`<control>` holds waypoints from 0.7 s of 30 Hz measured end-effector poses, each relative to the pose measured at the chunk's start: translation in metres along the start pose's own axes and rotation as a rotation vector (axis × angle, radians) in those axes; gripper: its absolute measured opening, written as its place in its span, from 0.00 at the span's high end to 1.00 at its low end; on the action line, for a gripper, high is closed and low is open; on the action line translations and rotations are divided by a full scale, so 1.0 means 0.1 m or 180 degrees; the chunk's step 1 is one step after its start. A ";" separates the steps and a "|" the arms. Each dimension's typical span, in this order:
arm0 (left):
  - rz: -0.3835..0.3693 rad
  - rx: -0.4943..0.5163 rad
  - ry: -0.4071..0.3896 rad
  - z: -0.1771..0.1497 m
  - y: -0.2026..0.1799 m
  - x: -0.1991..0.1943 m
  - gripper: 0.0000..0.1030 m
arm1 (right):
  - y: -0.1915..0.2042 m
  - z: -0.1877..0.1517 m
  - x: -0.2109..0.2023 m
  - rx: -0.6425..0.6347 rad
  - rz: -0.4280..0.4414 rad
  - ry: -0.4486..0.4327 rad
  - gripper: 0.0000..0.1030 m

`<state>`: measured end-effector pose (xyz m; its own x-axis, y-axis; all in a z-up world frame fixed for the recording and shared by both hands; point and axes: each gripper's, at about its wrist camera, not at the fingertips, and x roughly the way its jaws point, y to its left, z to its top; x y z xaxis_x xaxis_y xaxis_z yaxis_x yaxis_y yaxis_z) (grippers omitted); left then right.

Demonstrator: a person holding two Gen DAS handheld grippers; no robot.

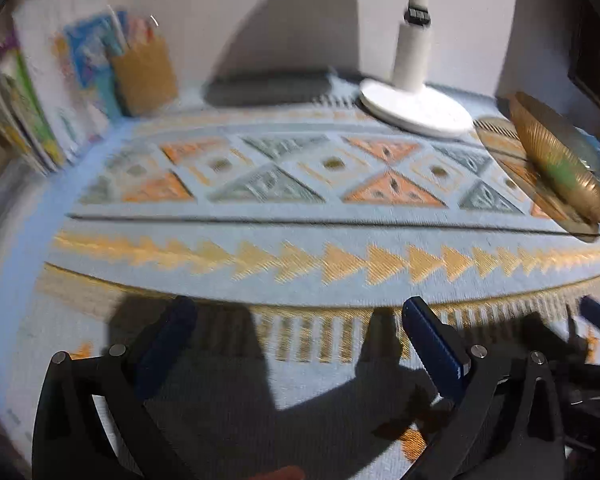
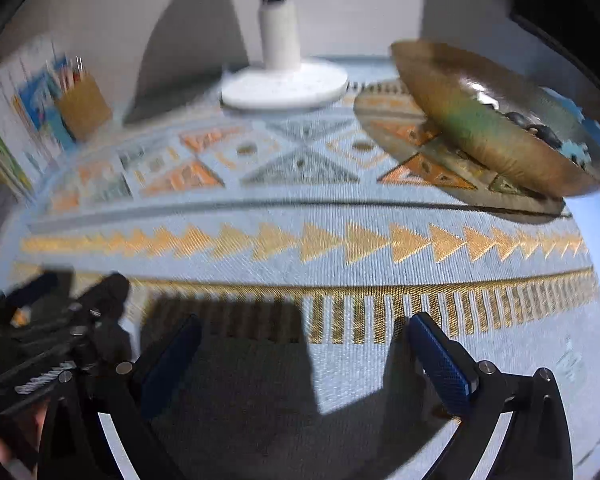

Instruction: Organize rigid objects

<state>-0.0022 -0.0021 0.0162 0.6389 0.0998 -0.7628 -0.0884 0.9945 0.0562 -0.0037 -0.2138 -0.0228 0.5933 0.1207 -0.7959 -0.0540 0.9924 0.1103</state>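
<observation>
A gold, ribbed dish (image 1: 556,160) stands at the right on the patterned blue cloth (image 1: 300,240); in the right wrist view the gold dish (image 2: 492,136) holds small dark objects (image 2: 540,128) and a blue puzzle-like piece (image 2: 576,152). My left gripper (image 1: 300,312) is open and empty, low over the front of the cloth. My right gripper (image 2: 304,328) is open and empty, beside the left one, well short of the dish. The left gripper's body shows in the right wrist view (image 2: 60,332). Both views are blurred by motion.
A white lamp base (image 1: 416,108) with its post stands at the back middle. A brown pencil cup (image 1: 144,76) and upright books (image 1: 48,92) stand at the back left. A dark flat object (image 1: 268,88) lies along the wall.
</observation>
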 end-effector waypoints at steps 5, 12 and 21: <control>-0.0266 -0.0011 -0.0472 -0.04 -0.05 -0.29 0.01 | 0.13 -0.02 -0.47 -0.0354 -0.0308 -0.0674 0.00; -0.0424 -0.0184 -0.0359 -0.01 0.03 -0.17 0.01 | -0.02 -0.06 -0.27 -0.0322 -0.0291 -0.0477 0.00; -0.0356 -0.0105 -0.0339 -0.03 -0.03 -0.16 0.01 | -0.08 -0.08 -0.21 -0.0198 -0.0176 -0.0454 0.00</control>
<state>-0.0146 -0.0067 0.0264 0.7234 -0.0071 -0.6904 -0.0359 0.9982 -0.0479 -0.0225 -0.2242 -0.0121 0.7046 0.0659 -0.7066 -0.0652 0.9975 0.0281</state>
